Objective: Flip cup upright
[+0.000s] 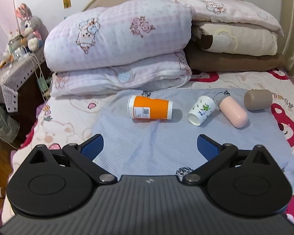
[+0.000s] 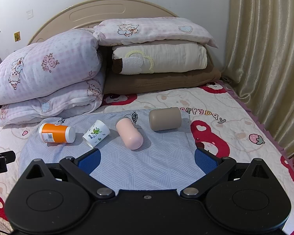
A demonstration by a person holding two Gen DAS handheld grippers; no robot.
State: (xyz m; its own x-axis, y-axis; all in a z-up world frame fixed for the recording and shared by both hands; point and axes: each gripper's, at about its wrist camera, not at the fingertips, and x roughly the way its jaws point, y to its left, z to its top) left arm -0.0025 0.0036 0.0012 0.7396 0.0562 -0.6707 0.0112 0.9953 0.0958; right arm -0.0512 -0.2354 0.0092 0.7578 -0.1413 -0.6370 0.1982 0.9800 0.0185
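Four cups lie on their sides in a row on a light blue cloth (image 1: 151,146) (image 2: 147,162) on the bed. From left: an orange and white paper cup (image 1: 151,107) (image 2: 55,133), a small white paper cup with a green print (image 1: 200,110) (image 2: 96,133), a pink cup (image 1: 233,112) (image 2: 129,134) and a taupe cup (image 1: 257,99) (image 2: 164,118). My left gripper (image 1: 150,146) is open and empty, short of the cups. My right gripper (image 2: 147,160) is open and empty, also short of them.
Folded quilts (image 1: 117,45) (image 2: 47,72) and stacked pillows (image 1: 235,37) (image 2: 158,58) lie behind the cups against the headboard. A bedside table (image 1: 13,66) with a plush rabbit stands at left. A curtain (image 2: 264,58) hangs at right. Part of the other gripper (image 2: 0,162) shows at the left edge.
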